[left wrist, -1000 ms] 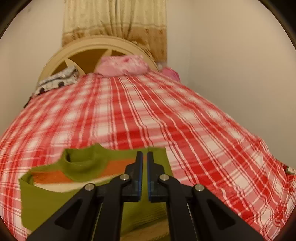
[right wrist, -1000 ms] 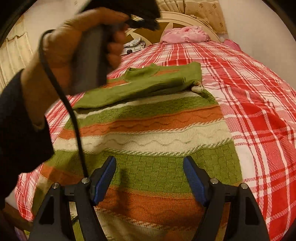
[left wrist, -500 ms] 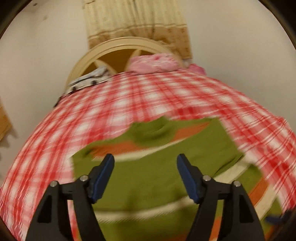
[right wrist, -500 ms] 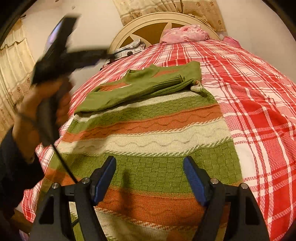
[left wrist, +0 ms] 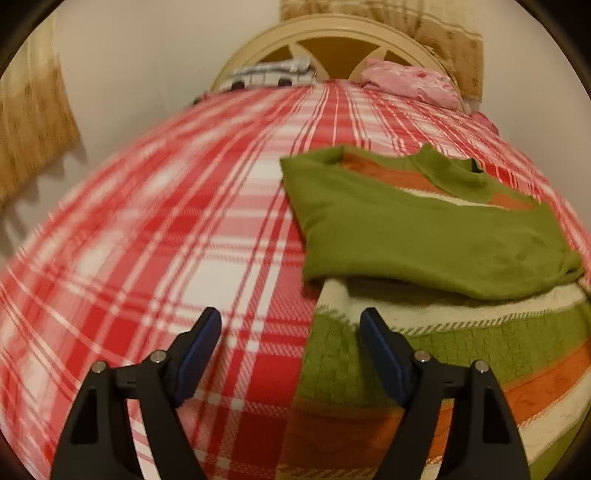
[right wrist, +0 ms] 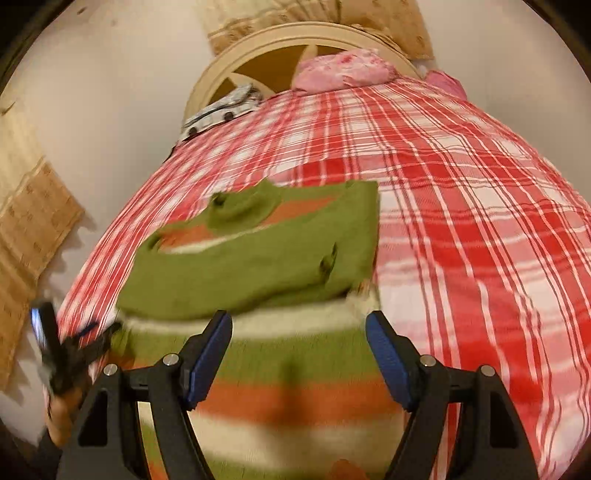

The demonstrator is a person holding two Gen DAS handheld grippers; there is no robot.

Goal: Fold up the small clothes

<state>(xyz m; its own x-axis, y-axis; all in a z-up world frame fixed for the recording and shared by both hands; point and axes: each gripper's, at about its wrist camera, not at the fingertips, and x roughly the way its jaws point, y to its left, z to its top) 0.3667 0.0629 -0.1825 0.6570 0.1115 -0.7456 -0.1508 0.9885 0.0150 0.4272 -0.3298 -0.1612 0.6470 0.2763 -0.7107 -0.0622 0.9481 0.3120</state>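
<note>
On the bed, left wrist view: the sweater lies flat on the red plaid cover, collar toward the headboard. Both sleeves look folded across the chest, forming a plain green band over the striped body. Left gripper hangs over the sweater's near-left edge; its jaws are opening, one finger over bare cover, the other over the knit, nothing pinched between them. Pink pillow sits against the headboard, well beyond the collar.

Right wrist view: same sweater, collar toward the headboard. Right gripper is spread above the striped lower body, empty. Left gripper shows blurred at the sweater's left edge, a hand below it.

Progress, judged: sleeves in; body fold, hem up toward the collar, not yet done. Sweater roughly halfway. No other small clothes identifiable.

Labels: no brand, tag or writing readable in either view.
</note>
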